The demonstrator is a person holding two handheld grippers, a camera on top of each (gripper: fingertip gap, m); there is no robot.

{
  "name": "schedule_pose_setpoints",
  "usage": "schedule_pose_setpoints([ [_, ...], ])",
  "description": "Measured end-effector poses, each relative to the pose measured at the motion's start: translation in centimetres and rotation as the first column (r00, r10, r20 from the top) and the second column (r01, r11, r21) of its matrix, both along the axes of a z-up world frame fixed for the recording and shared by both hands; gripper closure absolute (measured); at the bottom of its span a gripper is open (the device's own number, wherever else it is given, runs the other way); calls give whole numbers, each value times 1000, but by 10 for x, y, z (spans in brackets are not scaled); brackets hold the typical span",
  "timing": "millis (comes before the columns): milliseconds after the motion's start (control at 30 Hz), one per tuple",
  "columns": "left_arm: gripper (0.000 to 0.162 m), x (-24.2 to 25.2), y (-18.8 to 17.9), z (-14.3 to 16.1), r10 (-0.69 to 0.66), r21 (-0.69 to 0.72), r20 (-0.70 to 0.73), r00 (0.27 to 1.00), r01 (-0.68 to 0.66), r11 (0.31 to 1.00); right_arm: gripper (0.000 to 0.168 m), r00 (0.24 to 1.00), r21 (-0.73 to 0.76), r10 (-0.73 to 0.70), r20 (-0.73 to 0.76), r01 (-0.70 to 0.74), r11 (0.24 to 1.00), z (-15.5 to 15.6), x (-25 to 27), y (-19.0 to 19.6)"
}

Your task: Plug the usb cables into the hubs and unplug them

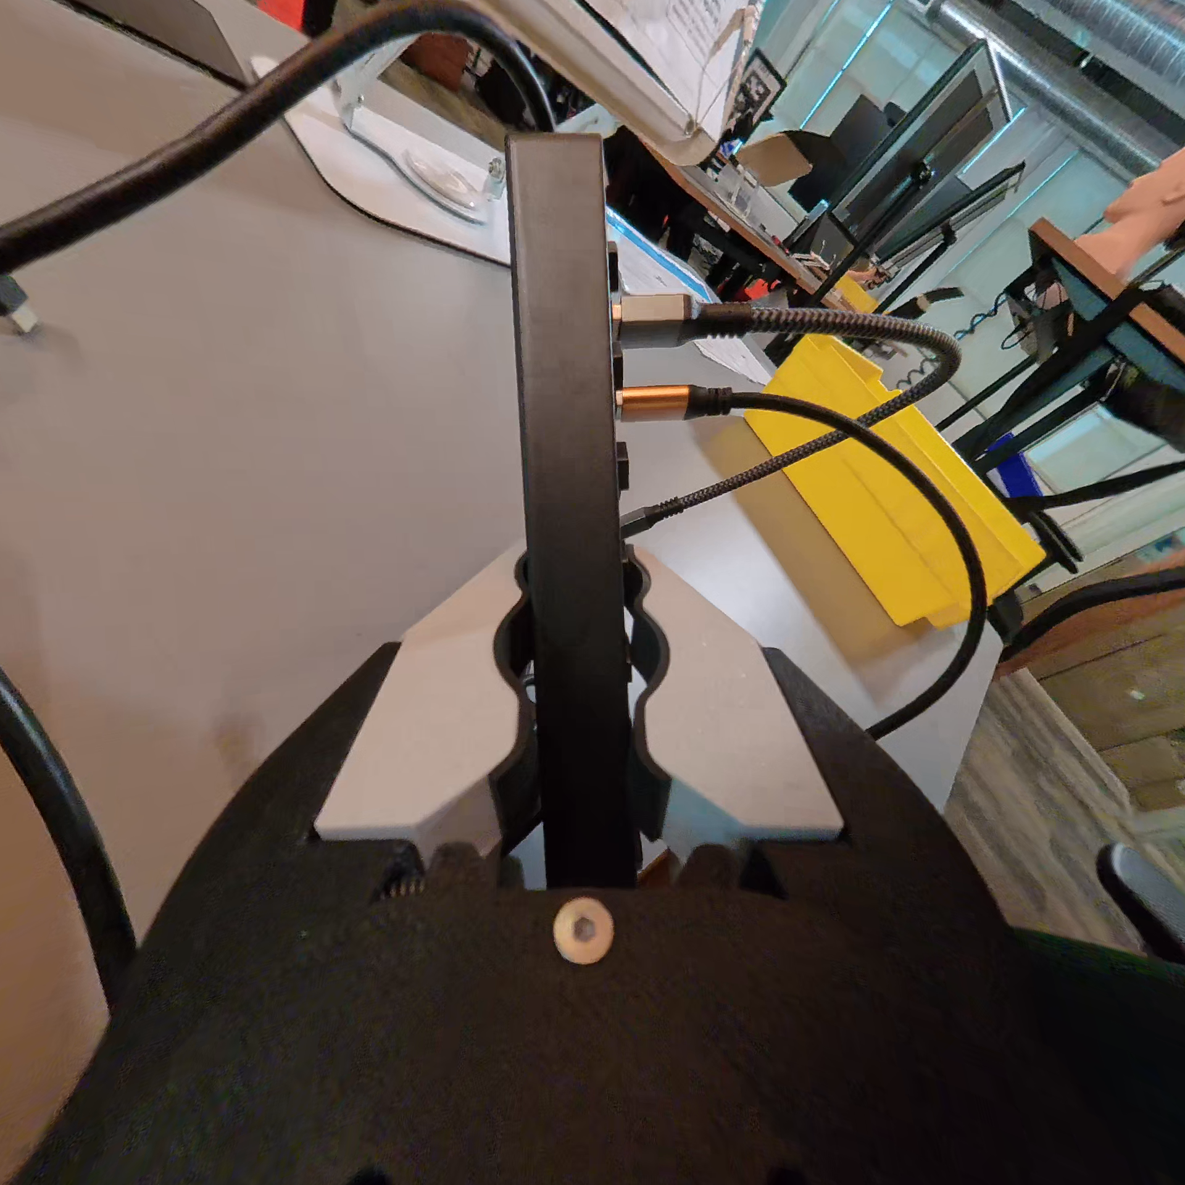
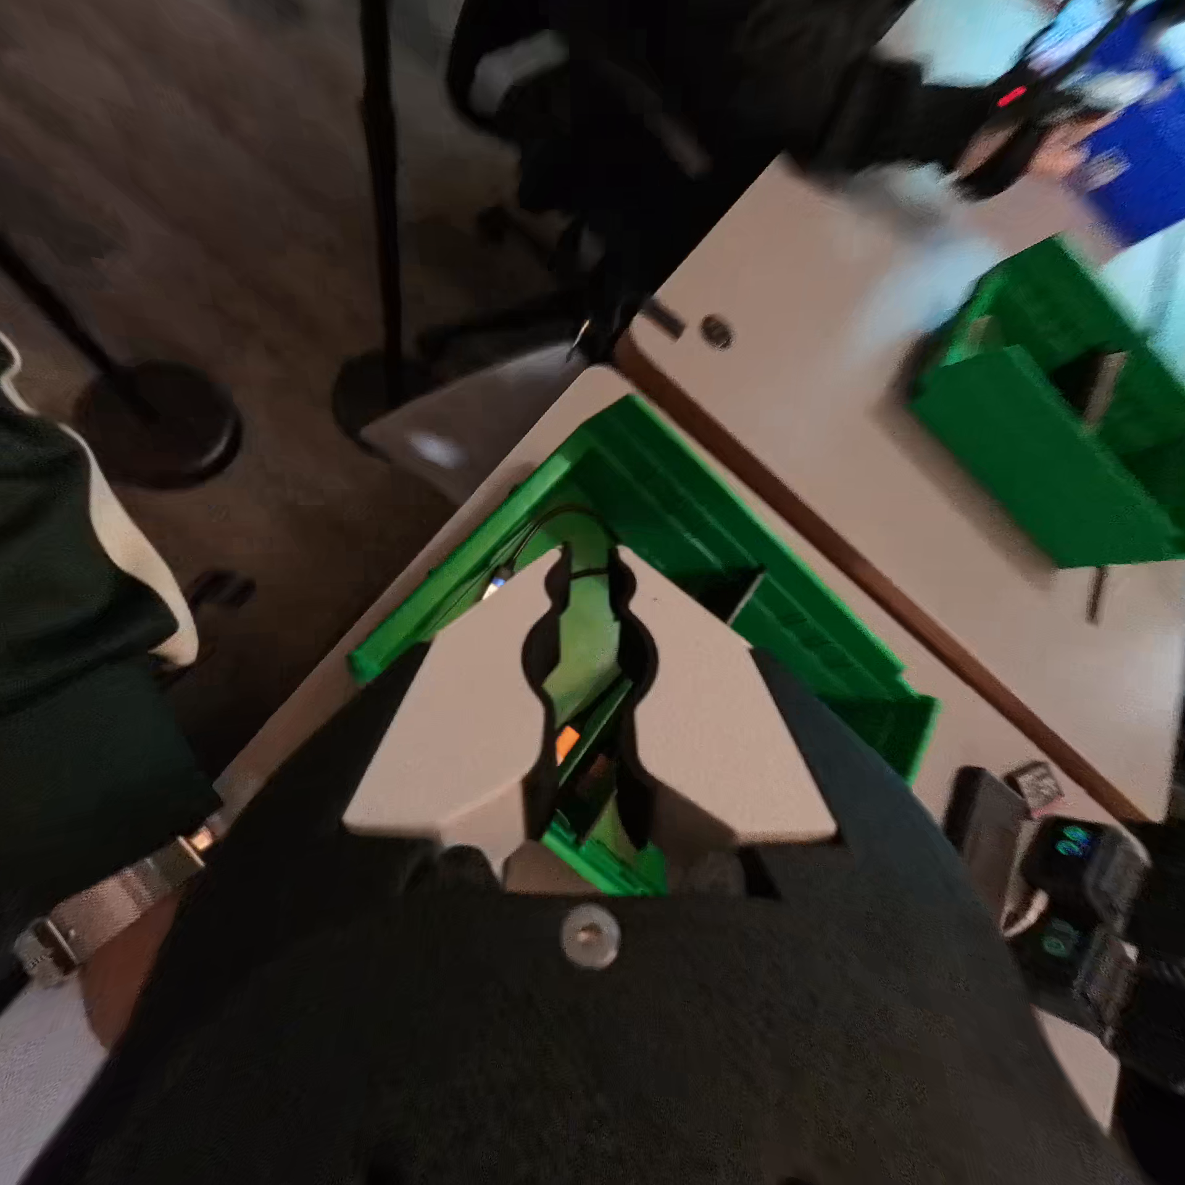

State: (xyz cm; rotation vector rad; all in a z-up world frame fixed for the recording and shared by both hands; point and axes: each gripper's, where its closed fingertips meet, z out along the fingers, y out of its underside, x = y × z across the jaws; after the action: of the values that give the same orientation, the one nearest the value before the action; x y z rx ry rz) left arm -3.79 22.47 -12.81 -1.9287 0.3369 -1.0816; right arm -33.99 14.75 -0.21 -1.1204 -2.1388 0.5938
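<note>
My left gripper (image 1: pixel 577 564) is shut on a black USB hub (image 1: pixel 558 359) and holds it on edge above the grey table (image 1: pixel 256 449). Two cables are plugged into the hub's right face: a grey braided cable with a silver plug (image 1: pixel 654 314) and a black cable with a copper plug (image 1: pixel 654 404). Another braided cable end (image 1: pixel 641 518) hangs close to the hub lower down. My right gripper (image 2: pixel 588 564) hovers over a green bin (image 2: pixel 680 513), its jaws a narrow gap apart with nothing clamped. A thin black cable (image 2: pixel 564 511) with a small plug (image 2: pixel 497 585) lies in the bin under the tips.
A yellow bin (image 1: pixel 885 487) sits right of the hub near the table's edge. A thick black cable (image 1: pixel 192 141) arcs over the table at upper left, with a loose plug (image 1: pixel 16 308) at the left. A second green bin (image 2: pixel 1051 462) stands on the neighbouring table. A black device (image 2: pixel 1064 885) is at right.
</note>
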Motion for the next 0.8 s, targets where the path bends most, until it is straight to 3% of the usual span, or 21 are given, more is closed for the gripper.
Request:
schedule_pose_setpoints([
  [133,140,-2,3,-3,2,-47,36,999,-1,999,166,970,98,114,214,-138,986,-61,-27,8],
  [500,140,-5,6,-7,9,-102,74,997,-2,995,143,846,206,19,532,-151,967,-165,-70,62],
  [600,140,-4,5,-7,5,-98,68,998,2,995,141,818,278,-12,575,-181,943,-182,-67,76],
  [667,140,-4,5,-7,1,-99,69,998,6,995,159,811,260,-18,585,-167,951,-185,-67,75],
  [800,140,-4,5,-7,2,-100,74,997,5,995,160,818,196,11,575,-151,969,-168,-62,66],
])
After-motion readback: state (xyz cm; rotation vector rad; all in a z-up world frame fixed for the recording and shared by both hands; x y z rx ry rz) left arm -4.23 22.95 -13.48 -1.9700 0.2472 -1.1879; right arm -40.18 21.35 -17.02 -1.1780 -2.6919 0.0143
